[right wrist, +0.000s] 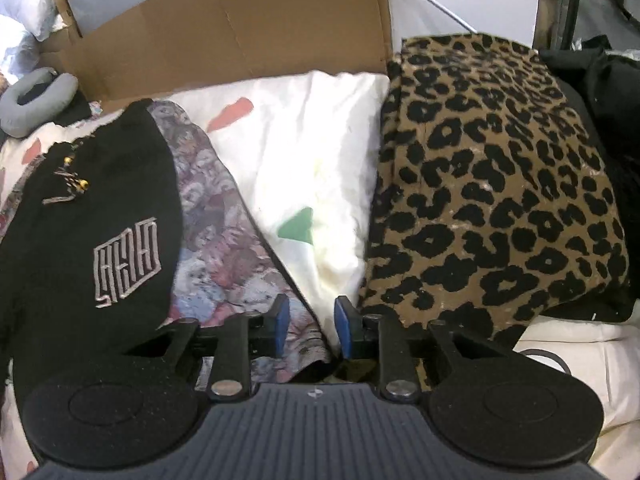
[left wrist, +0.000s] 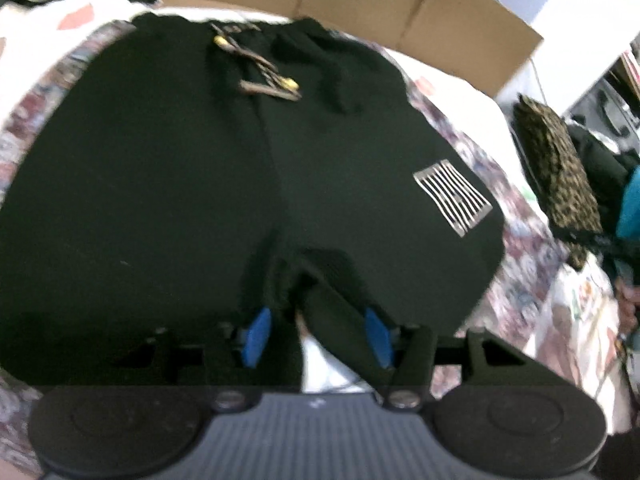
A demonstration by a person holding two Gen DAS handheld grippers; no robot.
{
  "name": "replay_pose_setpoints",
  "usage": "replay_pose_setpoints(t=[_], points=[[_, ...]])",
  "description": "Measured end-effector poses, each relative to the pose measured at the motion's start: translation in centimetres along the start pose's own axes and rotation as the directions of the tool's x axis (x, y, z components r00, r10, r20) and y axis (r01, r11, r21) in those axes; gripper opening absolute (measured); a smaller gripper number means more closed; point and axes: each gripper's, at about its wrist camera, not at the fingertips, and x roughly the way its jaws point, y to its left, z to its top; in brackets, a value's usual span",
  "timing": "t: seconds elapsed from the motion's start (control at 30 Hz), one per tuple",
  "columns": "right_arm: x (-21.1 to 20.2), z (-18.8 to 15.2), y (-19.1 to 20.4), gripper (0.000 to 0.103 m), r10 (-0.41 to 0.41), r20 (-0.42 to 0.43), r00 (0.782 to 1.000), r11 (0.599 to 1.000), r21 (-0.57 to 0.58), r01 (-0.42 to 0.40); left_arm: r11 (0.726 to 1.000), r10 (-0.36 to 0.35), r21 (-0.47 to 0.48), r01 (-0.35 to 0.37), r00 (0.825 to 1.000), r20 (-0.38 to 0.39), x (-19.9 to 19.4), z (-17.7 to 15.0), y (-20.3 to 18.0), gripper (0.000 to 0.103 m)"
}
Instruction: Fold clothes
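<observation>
Black shorts (left wrist: 160,184) lie spread flat on a floral bedsheet (left wrist: 520,248), waistband and striped drawstring (left wrist: 260,68) at the far side, a white striped logo (left wrist: 452,196) on the right leg. My left gripper (left wrist: 316,332) stands open at the near hem by the crotch, and a flap of the black fabric sits between its blue pads (left wrist: 256,336). In the right wrist view the shorts (right wrist: 80,280) lie at the left. My right gripper (right wrist: 312,324) hovers open over the sheet (right wrist: 224,232), beside the shorts, with nothing in it.
A folded leopard-print garment (right wrist: 492,200) lies to the right, beside a white pillow (right wrist: 304,160). A cardboard box (right wrist: 240,28) stands behind the bed. A grey neck pillow (right wrist: 36,100) is at the far left. A hand (left wrist: 628,304) with a teal sleeve shows at the right edge.
</observation>
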Motion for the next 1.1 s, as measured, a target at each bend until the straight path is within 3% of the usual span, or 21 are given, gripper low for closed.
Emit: replay_pose_setpoints(t=[0.1,0.37,0.53,0.57,0.6,0.83,0.97,1.03,1.1], points=[[0.5,-0.3,-0.9,0.019,0.009,-0.033,0.999,0.998,0.061,-0.007,0.999,-0.044,-0.011,0.043,0.998,-0.045,0.9,-0.5,-0.4,0.059],[1.2,-0.9,-0.6,0.019,0.037,-0.102,0.994,0.999,0.033,-0.034,0.989,-0.131,-0.086,0.12,0.981,-0.142,2.5,-2.5,-0.8,0.062],[1.7,-0.8,-0.5,0.02,0.044,-0.135,0.99,0.999,0.011,-0.043,0.974,-0.2,-0.141,0.179,0.967,-0.159,3.1,-3.1,-0.4,0.064],[1.7,-0.7,-0.5,0.019,0.044,-0.138,0.989,0.999,0.007,-0.044,0.969,-0.218,-0.154,0.194,0.963,-0.159,3.2,-3.2,-0.4,0.064],[1.8,-0.6,-0.4,0.009,0.045,-0.141,0.989,0.999,0.002,-0.045,0.964,-0.235,-0.165,0.208,0.959,-0.162,3.3,-3.2,-0.4,0.064],[0.3,0.2,-0.3,0.005,0.034,-0.14,0.989,0.999,-0.021,-0.038,0.922,-0.351,-0.25,0.297,0.912,-0.212,4.4,-4.2,-0.8,0.059],[-0.5,0.5,-0.4,0.004,0.02,-0.146,0.989,0.999,-0.026,-0.024,0.9,-0.396,-0.289,0.325,0.888,-0.233,5.4,-5.0,-0.9,0.05],[-0.9,0.6,-0.4,0.004,0.012,-0.149,0.989,0.999,-0.028,-0.017,0.89,-0.412,-0.31,0.334,0.881,-0.234,5.9,-5.1,-0.8,0.036],[-1.3,0.7,-0.4,0.004,0.005,-0.152,0.988,0.999,-0.03,-0.01,0.884,-0.421,-0.327,0.335,0.873,-0.245,6.4,-5.2,-0.7,0.013]])
